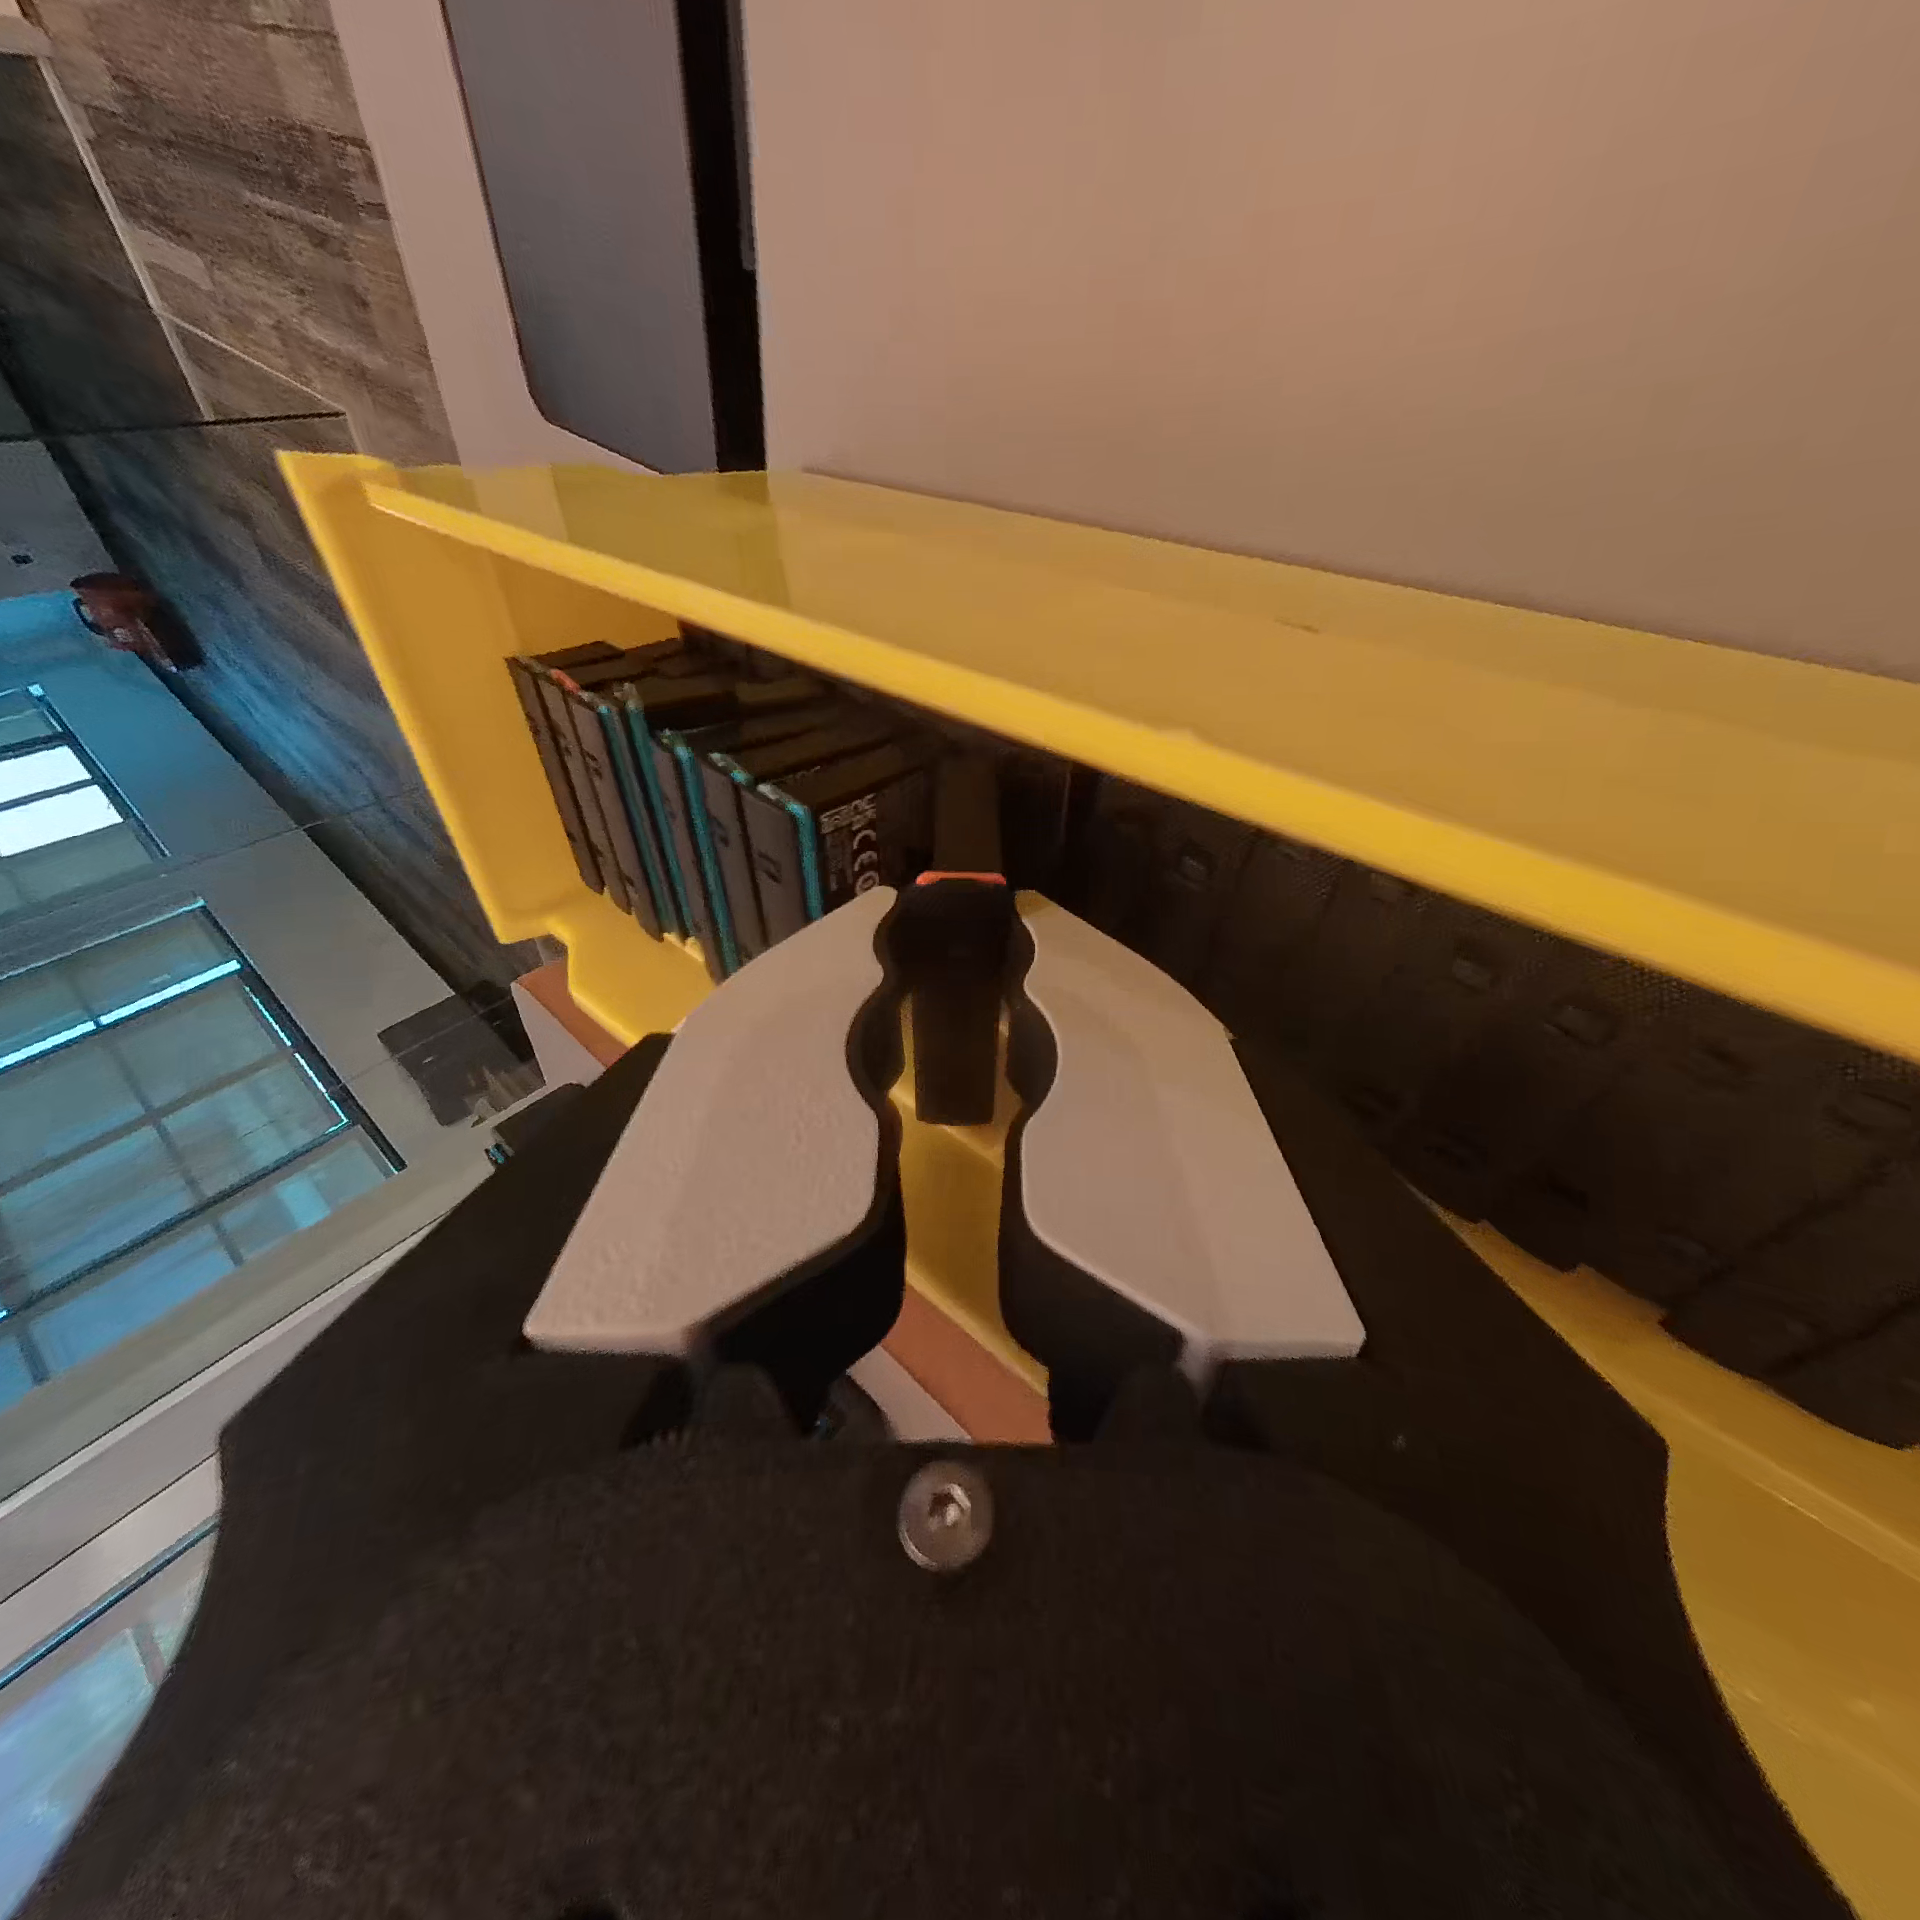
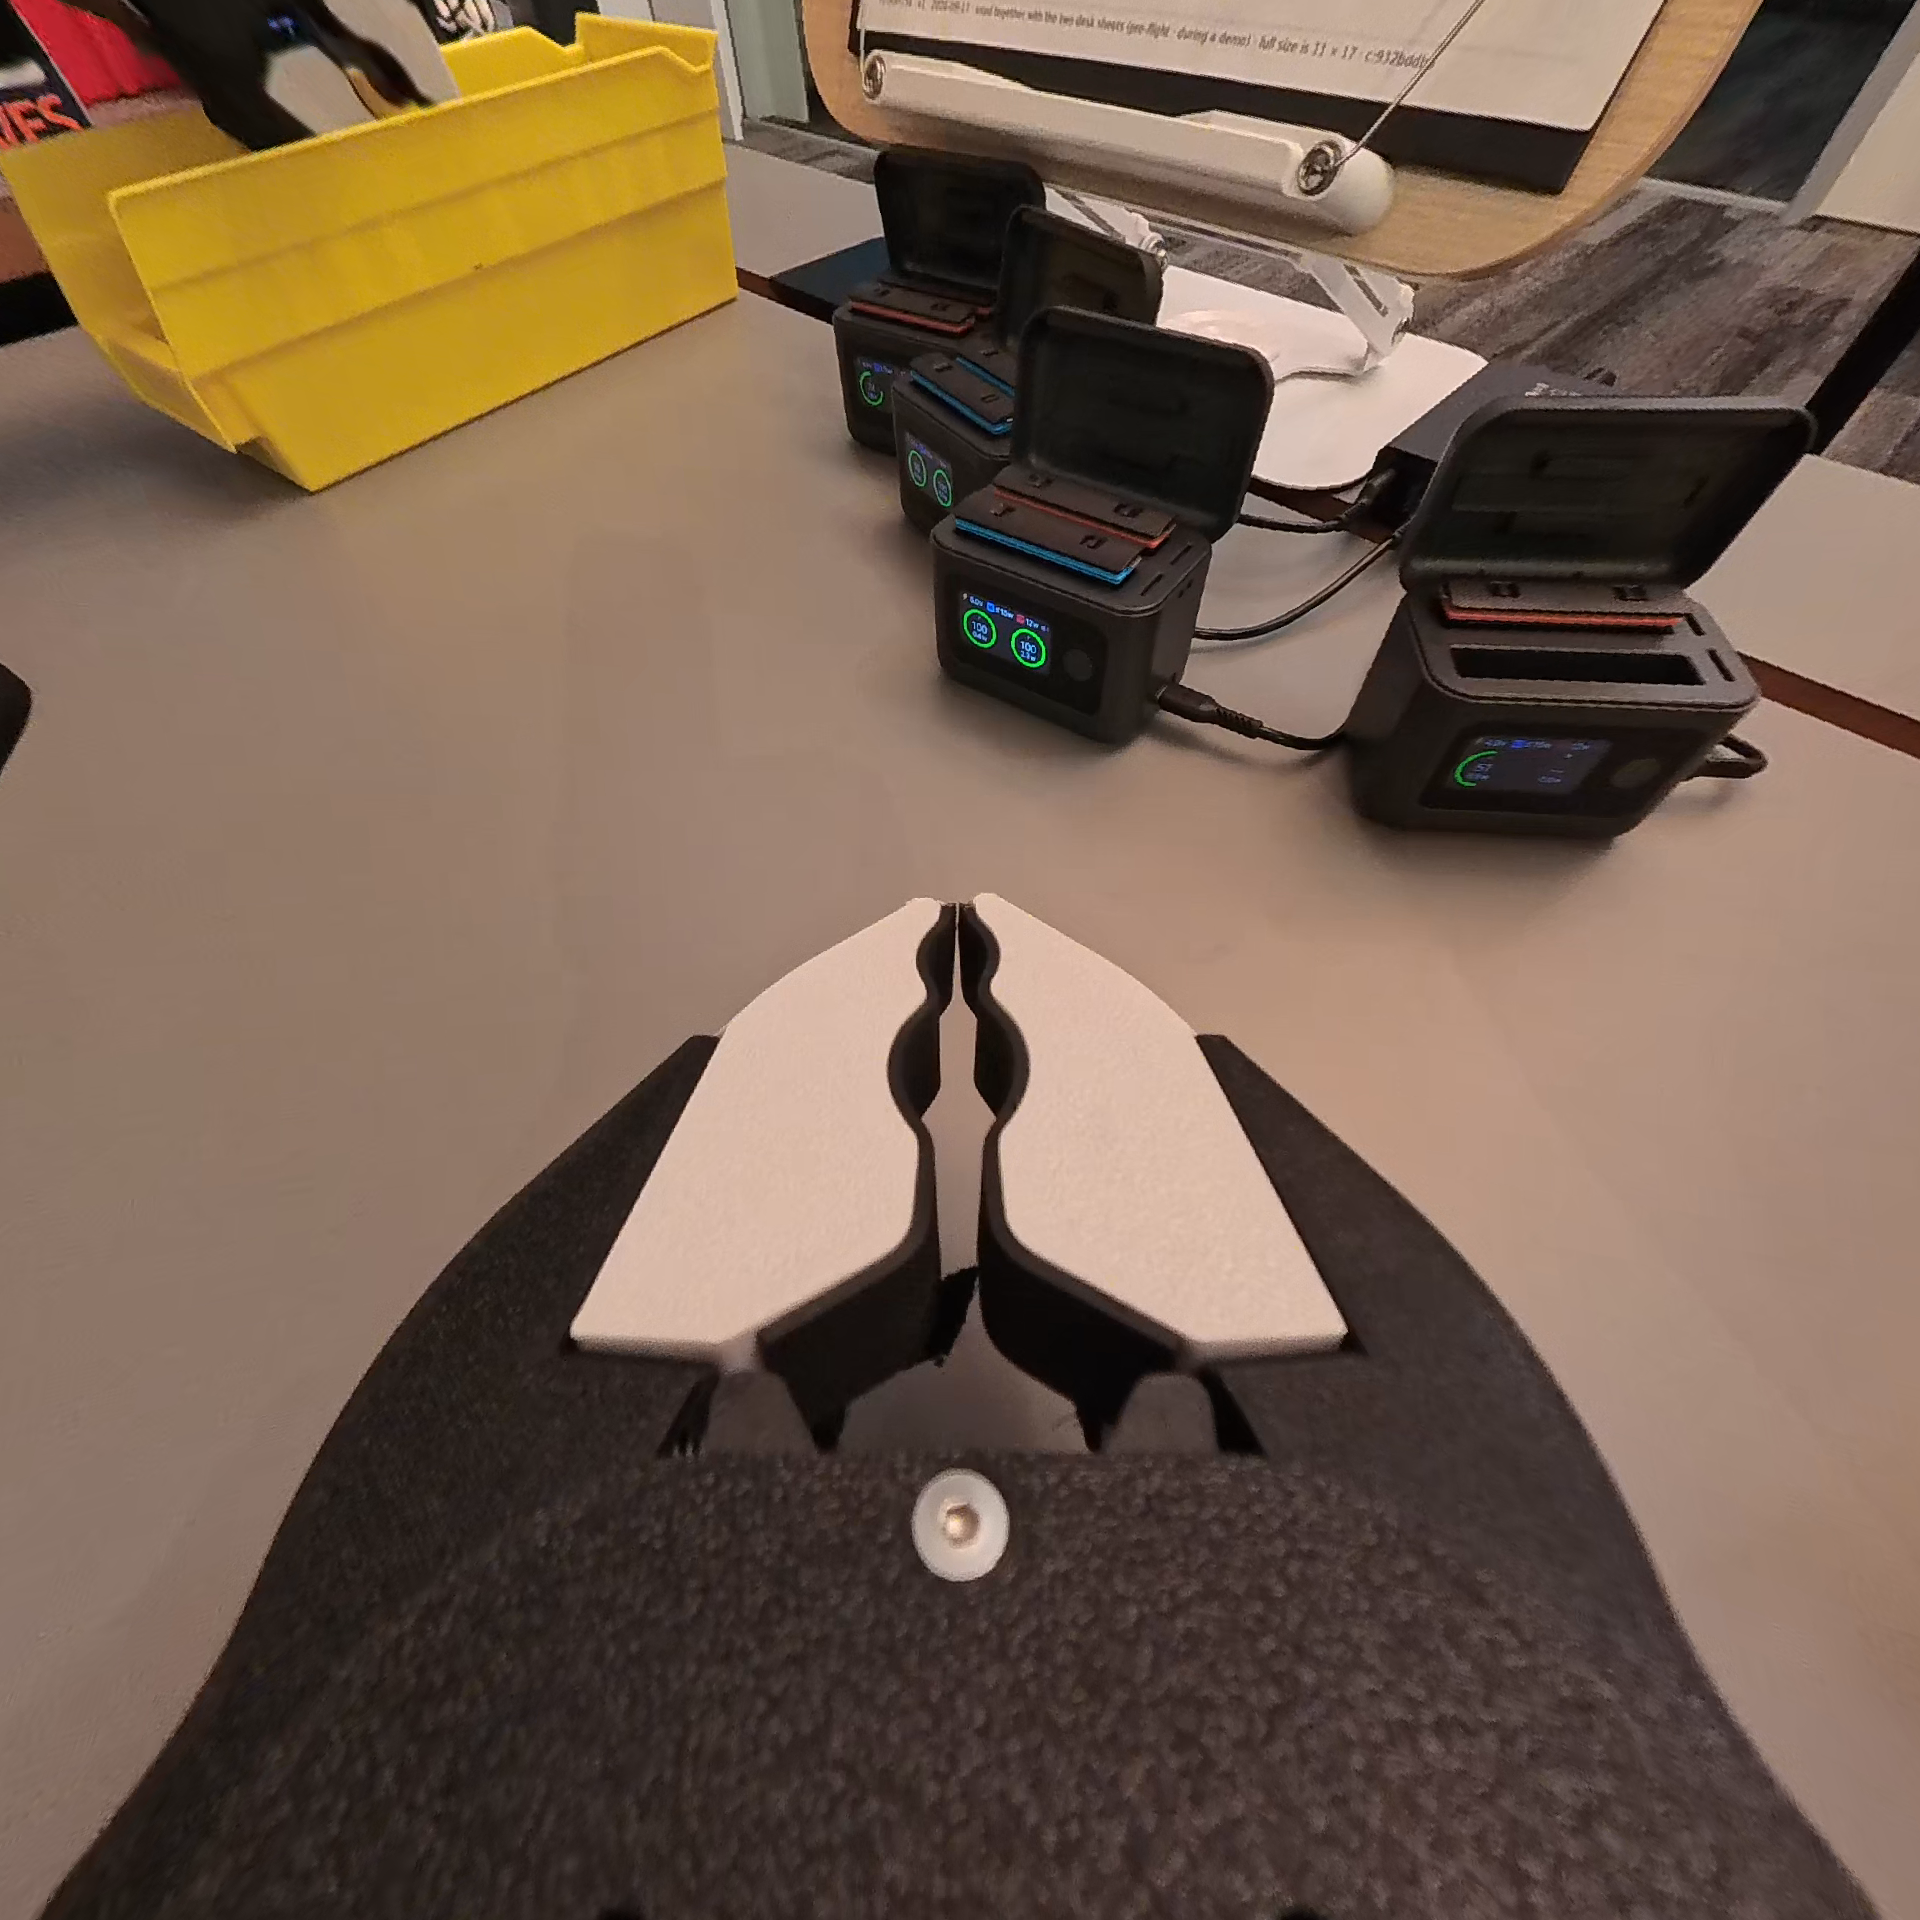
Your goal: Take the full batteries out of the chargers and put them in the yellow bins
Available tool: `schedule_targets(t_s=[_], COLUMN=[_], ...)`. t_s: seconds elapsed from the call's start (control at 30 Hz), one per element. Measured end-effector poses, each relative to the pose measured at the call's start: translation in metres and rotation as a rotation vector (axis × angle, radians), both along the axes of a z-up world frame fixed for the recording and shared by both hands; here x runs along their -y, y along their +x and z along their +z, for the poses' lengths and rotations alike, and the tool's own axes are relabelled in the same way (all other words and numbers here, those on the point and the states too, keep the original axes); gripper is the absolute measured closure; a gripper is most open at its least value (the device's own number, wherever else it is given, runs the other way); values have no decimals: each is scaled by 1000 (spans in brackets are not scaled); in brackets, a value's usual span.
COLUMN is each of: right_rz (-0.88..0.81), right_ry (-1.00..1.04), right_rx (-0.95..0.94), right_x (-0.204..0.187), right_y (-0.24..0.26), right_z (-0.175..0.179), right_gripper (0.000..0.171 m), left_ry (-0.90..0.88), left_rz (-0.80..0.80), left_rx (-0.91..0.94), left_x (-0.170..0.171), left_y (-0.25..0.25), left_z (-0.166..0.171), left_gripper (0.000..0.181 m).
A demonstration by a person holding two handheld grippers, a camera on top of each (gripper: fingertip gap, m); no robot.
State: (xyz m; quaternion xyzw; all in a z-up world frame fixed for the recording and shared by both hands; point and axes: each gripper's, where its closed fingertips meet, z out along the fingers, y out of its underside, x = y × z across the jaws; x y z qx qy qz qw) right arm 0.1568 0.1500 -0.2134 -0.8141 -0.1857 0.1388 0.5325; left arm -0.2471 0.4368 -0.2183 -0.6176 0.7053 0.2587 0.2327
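Note:
My left gripper (image 1: pixel 954 904) is shut on a black battery with an orange end (image 1: pixel 951 997) and holds it over the rim of the yellow bin (image 1: pixel 1039 623), beside a row of upright black batteries with blue edges (image 1: pixel 717 821). My right gripper (image 2: pixel 957 906) is shut and empty above the grey table (image 2: pixel 468 727). Several black chargers with open lids stand on the table: a near one with two green rings on its screen (image 2: pixel 1070 623) holds a blue and an orange battery. The rightmost charger (image 2: pixel 1548 717) holds one orange battery beside an empty slot. The left gripper shows blurred in the yellow bin in the right wrist view (image 2: pixel 301 73).
More black batteries (image 1: pixel 1558 1091) lie along the right side of the bin. Black cables (image 2: pixel 1278 623) run between the chargers. A wooden-backed board on a white stand (image 2: pixel 1299 208) rises behind the chargers. Two more chargers (image 2: pixel 935 343) stand farther back. The gap from one gripper's tips to the other's is roughly 50 centimeters.

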Motion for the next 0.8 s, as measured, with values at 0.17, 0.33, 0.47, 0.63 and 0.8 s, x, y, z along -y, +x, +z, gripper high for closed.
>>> schedule_targets(t_s=[0.17,0.33,0.47,0.63,0.8], right_rz=[17,108,297,475,544], right_ry=[18,82,85,143,139], right_rx=[-14,34,169,334,402], right_x=[1,8,24,45,58], right_y=[-3,-25,-77,-136,-142], right_z=[5,19,32,47,38], right_gripper=[171,168,159,145,143], left_ry=[6,-210,-420,-584,-664], left_rz=[30,-35,-232,-473,-572], left_rx=[240,682,855,855,814], left_x=[11,86,187,298,348], left_y=[7,57,124,205,257], left_z=[44,100,112,81,51], left_gripper=[166,166,167,166,166])
